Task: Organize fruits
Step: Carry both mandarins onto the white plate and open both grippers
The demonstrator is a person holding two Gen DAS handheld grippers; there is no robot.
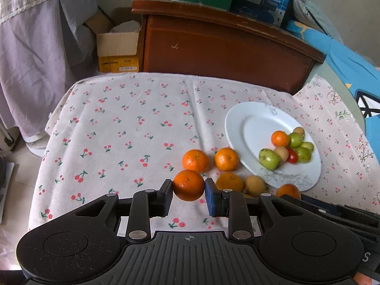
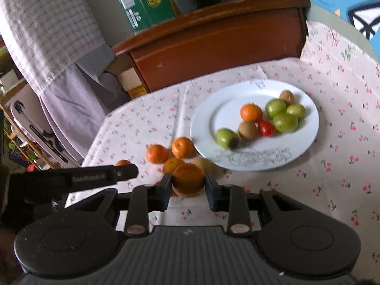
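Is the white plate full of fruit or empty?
Partly full. The white plate holds an orange, green fruits, brownish ones and a red one; its left side is bare.

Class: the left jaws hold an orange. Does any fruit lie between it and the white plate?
Yes. Between the held orange and the plate, another orange sits on the cloth against the near rim.

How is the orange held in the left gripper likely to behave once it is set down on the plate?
The orange is round, so it would probably roll on release. The plate's smooth, shallow centre gives little to stop it, though the raised rim and the fruit already clustered there may catch it. Its skin looks firm in the left gripper, so it is likely sturdy.
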